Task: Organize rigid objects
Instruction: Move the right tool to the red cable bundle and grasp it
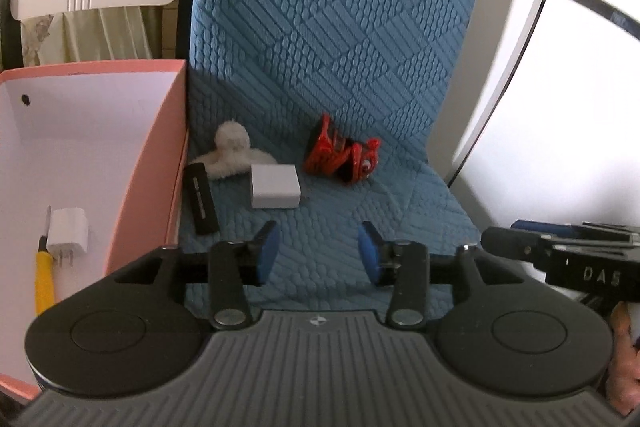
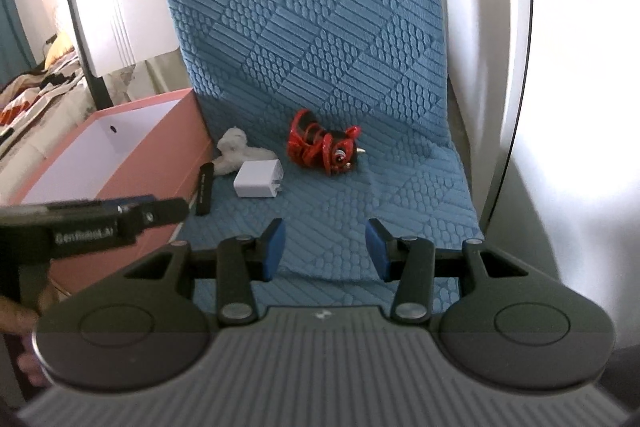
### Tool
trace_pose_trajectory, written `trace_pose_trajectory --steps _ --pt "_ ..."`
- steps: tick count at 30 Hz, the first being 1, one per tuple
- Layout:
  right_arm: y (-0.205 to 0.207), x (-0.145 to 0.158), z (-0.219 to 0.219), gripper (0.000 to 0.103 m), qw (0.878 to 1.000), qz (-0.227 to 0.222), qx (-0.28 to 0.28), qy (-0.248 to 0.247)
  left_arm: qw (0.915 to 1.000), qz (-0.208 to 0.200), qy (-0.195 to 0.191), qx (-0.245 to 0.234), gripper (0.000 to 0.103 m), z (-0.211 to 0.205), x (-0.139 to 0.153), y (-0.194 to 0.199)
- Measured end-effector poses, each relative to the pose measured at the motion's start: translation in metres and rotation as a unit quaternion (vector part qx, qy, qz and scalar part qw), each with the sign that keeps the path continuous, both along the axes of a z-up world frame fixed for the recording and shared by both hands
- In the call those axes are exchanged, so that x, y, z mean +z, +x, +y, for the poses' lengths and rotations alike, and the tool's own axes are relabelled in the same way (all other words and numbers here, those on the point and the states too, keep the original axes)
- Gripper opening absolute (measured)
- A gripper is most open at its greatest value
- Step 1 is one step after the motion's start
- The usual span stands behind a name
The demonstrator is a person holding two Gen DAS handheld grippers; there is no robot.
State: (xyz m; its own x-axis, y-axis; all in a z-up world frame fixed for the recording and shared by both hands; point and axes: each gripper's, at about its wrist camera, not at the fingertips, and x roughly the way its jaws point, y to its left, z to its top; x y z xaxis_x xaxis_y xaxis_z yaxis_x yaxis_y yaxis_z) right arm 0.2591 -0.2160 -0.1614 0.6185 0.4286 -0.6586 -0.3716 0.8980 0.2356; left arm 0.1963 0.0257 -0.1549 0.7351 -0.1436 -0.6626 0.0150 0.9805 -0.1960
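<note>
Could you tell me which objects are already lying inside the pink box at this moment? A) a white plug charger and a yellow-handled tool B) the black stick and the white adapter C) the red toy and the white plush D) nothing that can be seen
A: in the left wrist view the pink box holds a white plug charger and a yellow-handled tool; the other things lie outside it on the blue mat.
</note>
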Motion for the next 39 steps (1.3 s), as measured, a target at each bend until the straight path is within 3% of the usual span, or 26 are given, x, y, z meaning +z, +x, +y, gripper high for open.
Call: trace_pose_trajectory --steps 10,13,18,22,25,28,39 --pt "0.037 -0.014 0.0 0.048 0.999 0.027 0.014 0.039 0.9994 0.016 0.016 0.026 0.051 -0.011 -0.019 0.021" --pt "0.056 -0.018 0.005 0.048 0.998 0.03 0.021 0.049 0.9991 0.019 0.008 0.037 0.054 -0.01 -0.023 0.033" --pt "0.091 -0.029 0.011 0.048 0.997 0.046 0.02 0.063 0.9982 0.016 0.035 0.045 0.055 -0.017 -0.028 0.055" --pt "0.12 -0.042 0.013 0.05 0.993 0.075 0.016 0.089 0.9975 0.024 0.033 0.058 0.056 -0.017 -0.037 0.072" --pt "0.139 -0.052 0.014 0.053 0.991 0.09 0.003 0.1 0.9968 0.026 0.032 0.068 0.058 -0.017 -0.046 0.084" --pt "0.157 -0.061 0.016 0.058 0.988 0.107 -0.012 0.113 0.9957 0.027 0.035 0.082 0.067 -0.014 -0.055 0.095" --pt "0.201 -0.092 0.018 0.06 0.967 0.168 -0.083 0.171 0.9938 0.024 0.059 0.091 0.068 -0.011 -0.076 0.122"
